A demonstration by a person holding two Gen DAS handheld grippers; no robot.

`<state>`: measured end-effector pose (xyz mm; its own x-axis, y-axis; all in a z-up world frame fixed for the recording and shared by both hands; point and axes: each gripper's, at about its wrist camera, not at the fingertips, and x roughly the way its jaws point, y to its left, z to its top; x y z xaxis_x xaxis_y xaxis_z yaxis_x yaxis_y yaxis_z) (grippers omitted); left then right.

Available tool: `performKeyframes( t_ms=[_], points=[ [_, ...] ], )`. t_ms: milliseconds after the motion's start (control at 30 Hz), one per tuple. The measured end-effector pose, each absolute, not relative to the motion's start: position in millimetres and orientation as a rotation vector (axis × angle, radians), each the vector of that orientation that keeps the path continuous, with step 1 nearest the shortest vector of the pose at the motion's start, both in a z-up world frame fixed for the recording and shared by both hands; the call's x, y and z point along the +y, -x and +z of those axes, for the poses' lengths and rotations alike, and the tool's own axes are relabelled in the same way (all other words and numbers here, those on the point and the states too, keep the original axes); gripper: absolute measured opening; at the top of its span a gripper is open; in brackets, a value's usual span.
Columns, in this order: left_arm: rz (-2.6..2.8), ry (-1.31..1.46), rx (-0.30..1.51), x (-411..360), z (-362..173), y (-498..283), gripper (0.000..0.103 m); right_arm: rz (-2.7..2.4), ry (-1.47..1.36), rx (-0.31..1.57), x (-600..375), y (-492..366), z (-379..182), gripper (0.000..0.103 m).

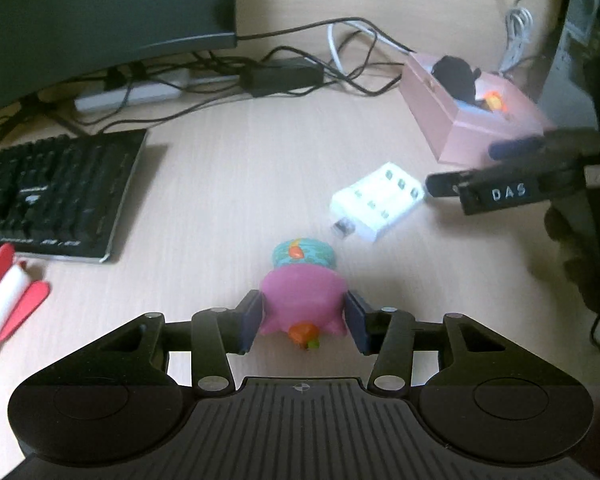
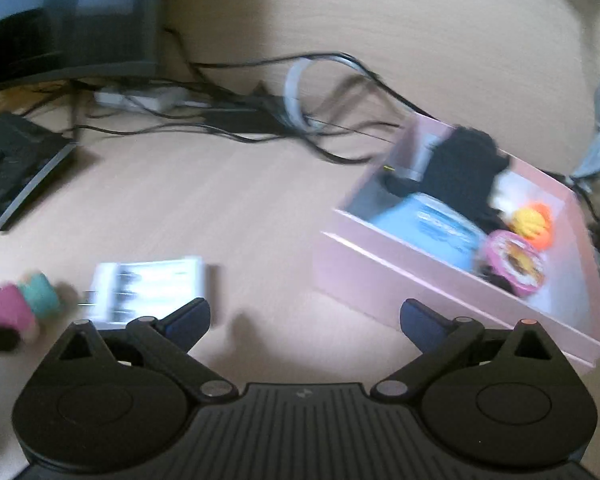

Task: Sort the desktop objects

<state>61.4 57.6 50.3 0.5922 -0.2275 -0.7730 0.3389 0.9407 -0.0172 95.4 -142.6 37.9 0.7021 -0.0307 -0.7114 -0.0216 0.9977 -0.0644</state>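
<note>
Left gripper (image 1: 303, 322): closed on the pink toy (image 1: 302, 304), one blue pad (image 1: 251, 320) pressed to each flank.
Pink toy: a soft pink body with an orange tip toward the camera and a teal cap (image 1: 304, 254) at the far end; it lies low over the desk (image 1: 228, 168), though contact with the surface cannot be told.
Right gripper (image 2: 303, 318): jaws spread wide, nothing between the fingers; it hangs over bare desk between the charger (image 2: 148, 288) and the pink box (image 2: 380, 276).
Battery charger (image 1: 378, 200): white, flat on the desk, plug end toward the toy, just beyond the teal cap and near the pink box (image 1: 460, 136).
Pink box: open-topped, at the right of the desk; holds a black object (image 2: 464, 168), a blue item (image 2: 432, 220), a round pink piece (image 2: 514, 262) and an orange-yellow piece (image 2: 534, 220) (details blurred in the right wrist view).
Keyboard (image 1: 52, 192): black, at the left, well apart from the toy.
Monitor (image 1: 100, 12): dark, behind the keyboard.
Cables (image 1: 300, 64): a tangle of black and white leads with a grey power strip (image 1: 132, 94) along the back of the desk.
Red-and-white item (image 1: 8, 300): at the left edge, near the keyboard's front corner; its kind cannot be told.
</note>
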Motion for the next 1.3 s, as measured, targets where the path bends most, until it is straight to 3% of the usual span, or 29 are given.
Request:
performKeyframes(
  t_ms=[200, 400, 633, 800, 1000, 1167, 1233, 1300],
  points=[
    [-0.084, -0.156, 0.881, 86.9, 50.0, -49.1, 0.076, 0.103, 0.127, 0.789, -95.8, -99.0, 35.4, 0.103],
    [-0.004, -0.053, 0.885, 118.2, 58.5, -31.9, 0.089, 0.117, 0.133, 0.801, -66.1, -118.1, 34.3, 0.103],
    [-0.088, -0.056, 0.896, 112.1, 56.1, -17.0, 0.094, 0.115, 0.035, 0.849, -55.6, -127.3, 32.3, 0.103],
    [-0.144, -0.078, 0.876, 104.4, 63.2, -14.2, 0.095, 0.072, 0.024, 0.873, -56.9, -114.6, 28.7, 0.073],
    [-0.23, -0.091, 0.851, 90.5, 66.3, -18.8, 0.095, 0.03, 0.024, 0.884, -83.3, -69.6, 34.8, 0.061],
    [-0.301, -0.118, 0.843, 75.3, 59.7, -26.9, 0.095, -0.036, 0.126, 0.876, -98.5, -21.6, 35.4, 0.062],
    [-0.33, -0.132, 0.835, 70.1, 57.4, -30.2, 0.095, -0.1, 0.208, 0.853, -100.3, -4.8, 34.0, 0.073],
    [-0.353, -0.145, 0.824, 66.7, 55.6, -33.8, 0.096, -0.182, 0.256, 0.823, -103.9, 9.2, 34.0, 0.091]
  ],
)
